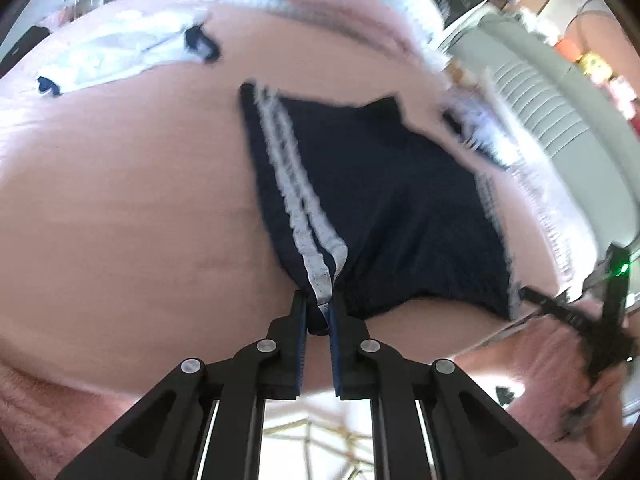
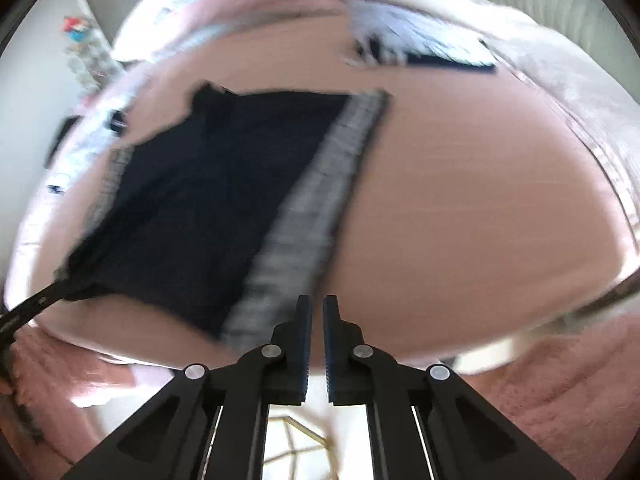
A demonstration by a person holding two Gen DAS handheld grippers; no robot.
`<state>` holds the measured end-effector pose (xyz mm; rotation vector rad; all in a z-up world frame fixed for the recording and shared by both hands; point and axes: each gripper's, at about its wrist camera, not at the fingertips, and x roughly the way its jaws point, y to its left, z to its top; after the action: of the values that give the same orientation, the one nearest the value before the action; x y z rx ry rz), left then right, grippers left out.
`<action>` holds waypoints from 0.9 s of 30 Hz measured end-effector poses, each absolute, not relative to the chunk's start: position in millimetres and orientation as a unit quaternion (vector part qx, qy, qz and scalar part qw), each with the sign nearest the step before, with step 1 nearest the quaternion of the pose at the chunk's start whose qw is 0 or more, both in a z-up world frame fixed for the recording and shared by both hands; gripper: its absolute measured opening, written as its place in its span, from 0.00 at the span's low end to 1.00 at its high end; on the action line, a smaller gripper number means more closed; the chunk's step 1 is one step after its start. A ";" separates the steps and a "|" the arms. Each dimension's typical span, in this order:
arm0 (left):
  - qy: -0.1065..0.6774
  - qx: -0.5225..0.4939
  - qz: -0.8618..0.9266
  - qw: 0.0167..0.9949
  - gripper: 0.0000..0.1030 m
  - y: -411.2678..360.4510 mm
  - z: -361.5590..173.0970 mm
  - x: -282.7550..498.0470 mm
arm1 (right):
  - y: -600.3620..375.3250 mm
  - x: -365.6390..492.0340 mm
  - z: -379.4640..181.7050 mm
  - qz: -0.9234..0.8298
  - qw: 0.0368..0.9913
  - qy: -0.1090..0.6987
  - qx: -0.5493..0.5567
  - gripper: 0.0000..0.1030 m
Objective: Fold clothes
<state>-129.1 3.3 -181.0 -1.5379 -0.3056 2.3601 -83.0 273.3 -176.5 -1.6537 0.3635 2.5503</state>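
Navy shorts [image 1: 380,200] flat on pink bed [image 1: 120,208], stripes running near-far. Left claw [image 1: 319,304] pinches near striped corner; right claw [image 2: 318,308] nearly closed, empty, beside stripe.

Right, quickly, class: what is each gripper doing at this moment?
Left gripper: shut on the striped edge of the navy shorts.
Right gripper: nearly shut, holding nothing, fingers beside the shorts' striped edge on the pink bed.
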 end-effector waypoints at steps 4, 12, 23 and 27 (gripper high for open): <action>-0.158 -0.562 0.797 0.152 0.12 -8.2 -193.1 -133.2 | 289.0 -84.9 -187.1 0.814 0.031 0.183 -0.551 0.04; -0.198 -0.543 0.799 0.168 0.40 -13.0 -188.3 -131.8 | 278.5 -84.1 -184.1 0.811 -0.053 0.250 -0.526 0.46; -0.155 -0.542 0.810 0.162 0.40 0.5 -188.0 -132.7 | 242.3 -92.7 -187.7 0.821 -0.022 0.139 -0.553 0.44; -0.133 -0.541 0.815 0.159 0.40 5.9 -189.5 -133.3 | 256.3 -92.0 -184.4 0.828 0.006 0.151 -0.540 0.09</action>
<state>-133.3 5.9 -189.5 -1.5480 -0.3797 2.3302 -92.0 256.3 -184.4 -1.6911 0.4726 2.5908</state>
